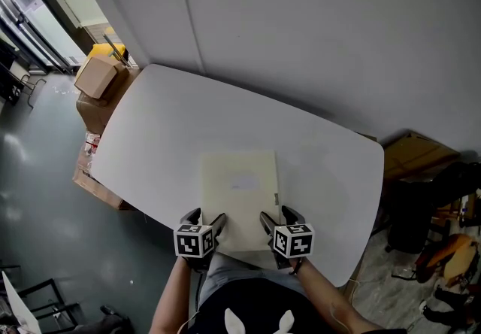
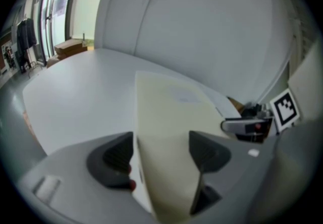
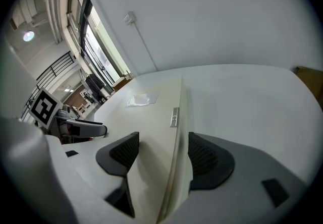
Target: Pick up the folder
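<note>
A cream folder (image 1: 239,193) lies flat on the white table (image 1: 165,129), with its near end at the table's front edge. My left gripper (image 1: 205,220) stands open at the folder's near left corner. In the left gripper view the folder's left edge (image 2: 144,132) runs between the jaws, one jaw over the table and one over the cover. My right gripper (image 1: 279,218) is open at the near right corner. The folder's spine with a small metal label holder (image 3: 174,117) passes between its jaws. Neither pair of jaws is pressed onto the folder (image 3: 146,117).
A wall (image 1: 316,31) runs behind the table. Cardboard boxes (image 1: 98,77) stand at the table's far left end. More boxes and clutter (image 1: 428,197) sit on the floor to the right. A person's arms and torso are at the front edge.
</note>
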### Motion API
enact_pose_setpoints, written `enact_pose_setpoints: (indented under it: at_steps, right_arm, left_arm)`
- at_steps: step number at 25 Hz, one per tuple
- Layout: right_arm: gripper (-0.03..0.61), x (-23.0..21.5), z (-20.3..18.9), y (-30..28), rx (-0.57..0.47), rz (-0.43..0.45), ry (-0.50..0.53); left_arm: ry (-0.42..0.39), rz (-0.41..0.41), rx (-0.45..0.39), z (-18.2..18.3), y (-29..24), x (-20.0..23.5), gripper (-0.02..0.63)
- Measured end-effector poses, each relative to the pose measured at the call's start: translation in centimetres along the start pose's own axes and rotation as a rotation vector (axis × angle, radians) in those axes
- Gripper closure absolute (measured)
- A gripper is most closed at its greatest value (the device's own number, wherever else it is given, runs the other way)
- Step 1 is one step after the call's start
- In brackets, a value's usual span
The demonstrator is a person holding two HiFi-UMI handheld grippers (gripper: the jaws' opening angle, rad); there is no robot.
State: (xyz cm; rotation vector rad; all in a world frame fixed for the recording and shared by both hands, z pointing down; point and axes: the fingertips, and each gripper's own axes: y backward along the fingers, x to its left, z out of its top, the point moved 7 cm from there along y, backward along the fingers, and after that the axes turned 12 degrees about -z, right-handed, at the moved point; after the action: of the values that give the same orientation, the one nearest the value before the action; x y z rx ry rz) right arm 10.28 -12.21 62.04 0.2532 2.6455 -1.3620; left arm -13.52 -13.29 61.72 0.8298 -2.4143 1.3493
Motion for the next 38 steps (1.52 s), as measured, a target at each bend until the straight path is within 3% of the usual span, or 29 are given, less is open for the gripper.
enact_pose_setpoints:
  at_steps: [12, 24, 38]
  right_arm:
    - [0.305, -0.3, -0.2, -0.9, 0.032, 0.05, -0.042]
    - [0.302, -0.9, -0.2, -1.7, 0.068, 0.132, -0.1]
    - [0.304, -1.1, 0.2, -1.1, 0.05, 0.111, -0.087]
  left_arm:
    - [0.046, -0.082, 0.039, -0.2, -1.0, 1.0, 0.279]
    - [0.159, -0.188, 0.059, -0.6, -1.8, 2.3, 0.259]
    - [0.18, -0.173, -0.001, -0.7, -1.5, 1.2, 0.261]
